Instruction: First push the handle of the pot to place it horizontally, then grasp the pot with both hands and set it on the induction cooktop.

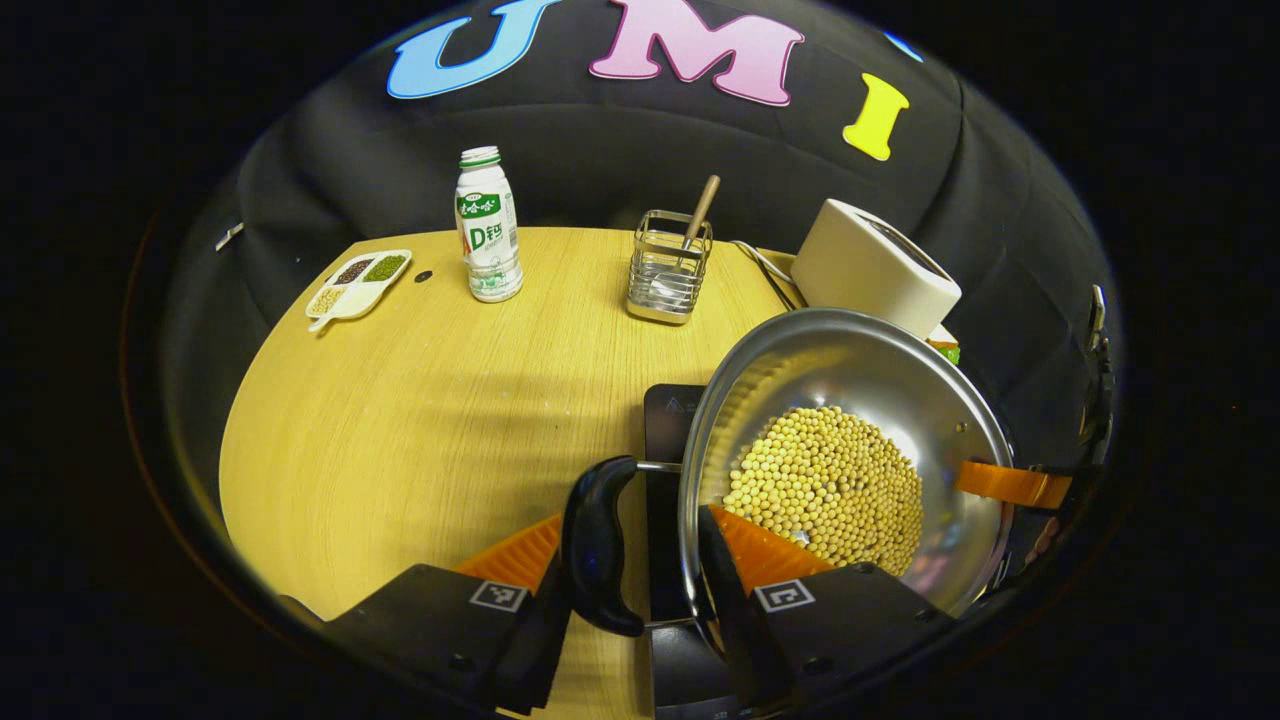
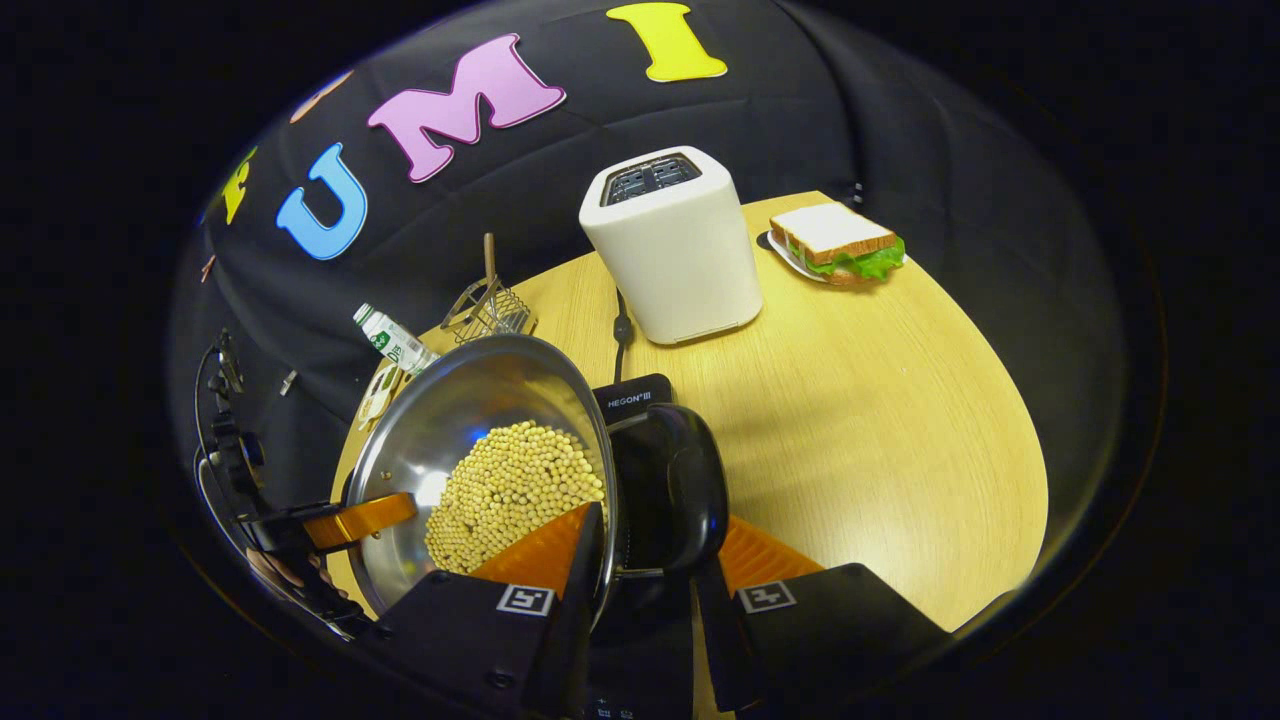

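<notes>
Steel pot (image 1: 850, 370) of soybeans (image 1: 830, 485) above black cooktop (image 1: 665, 410)

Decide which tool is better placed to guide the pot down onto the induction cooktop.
Left, marginally. Both the left tool and right tool clamp the pot, but the left gripper view shows the induction cooktop plainly beneath its handle; the right handle hides most of it.

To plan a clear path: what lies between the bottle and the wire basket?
Only bare table, seen in the left gripper view, between bottle and wire basket.
</notes>
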{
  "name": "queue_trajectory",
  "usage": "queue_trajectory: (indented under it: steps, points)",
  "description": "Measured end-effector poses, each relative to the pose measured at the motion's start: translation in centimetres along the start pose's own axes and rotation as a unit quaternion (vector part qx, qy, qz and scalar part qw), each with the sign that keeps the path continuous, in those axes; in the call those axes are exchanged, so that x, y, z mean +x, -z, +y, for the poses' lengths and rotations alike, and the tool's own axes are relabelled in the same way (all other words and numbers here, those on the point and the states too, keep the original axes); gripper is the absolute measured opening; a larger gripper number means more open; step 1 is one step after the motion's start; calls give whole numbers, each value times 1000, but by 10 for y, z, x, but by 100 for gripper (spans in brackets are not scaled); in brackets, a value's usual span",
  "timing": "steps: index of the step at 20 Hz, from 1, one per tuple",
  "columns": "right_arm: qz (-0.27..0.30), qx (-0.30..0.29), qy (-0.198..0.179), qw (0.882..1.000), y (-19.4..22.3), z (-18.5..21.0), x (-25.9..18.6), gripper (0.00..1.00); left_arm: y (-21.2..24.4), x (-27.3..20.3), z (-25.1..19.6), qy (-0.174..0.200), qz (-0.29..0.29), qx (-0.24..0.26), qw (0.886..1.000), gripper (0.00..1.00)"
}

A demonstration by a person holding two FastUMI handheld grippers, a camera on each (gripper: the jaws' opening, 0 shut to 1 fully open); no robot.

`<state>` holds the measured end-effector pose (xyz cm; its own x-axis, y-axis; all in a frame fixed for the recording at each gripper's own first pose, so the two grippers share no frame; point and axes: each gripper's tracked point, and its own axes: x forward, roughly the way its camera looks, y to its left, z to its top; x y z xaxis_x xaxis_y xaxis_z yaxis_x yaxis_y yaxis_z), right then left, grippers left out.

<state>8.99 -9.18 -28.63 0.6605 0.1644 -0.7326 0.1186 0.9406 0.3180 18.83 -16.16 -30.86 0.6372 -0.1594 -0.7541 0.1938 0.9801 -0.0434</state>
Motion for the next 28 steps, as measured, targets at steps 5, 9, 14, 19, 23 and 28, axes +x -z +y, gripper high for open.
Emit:
queue_trajectory:
  steps: [5, 9, 14, 19, 23, 28]
  points:
    - [-3, -13, 3, 1000, 0, 1, -6, 58, -1, -5, 2, -4, -8, -30, 1000, 71]
    - [-21, -25, 18, 999, -3, 1, -19, 83, -3, -24, 7, -12, -26, -40, 999, 95]
    - [-61, -51, 43, 996, -5, 9, -58, 99, -7, -64, 11, 3, -73, -50, 996, 95]
    - [-122, -63, 61, 989, -18, 31, -120, 99, -23, -130, 39, -14, -146, -11, 989, 96]
    - [-202, -78, 68, 974, -49, 54, -176, 99, -40, -195, 50, -13, -217, 23, 976, 95]
    - [-318, -79, 50, 943, -79, 100, -255, 99, -44, -281, 55, -19, -298, 49, 953, 95]
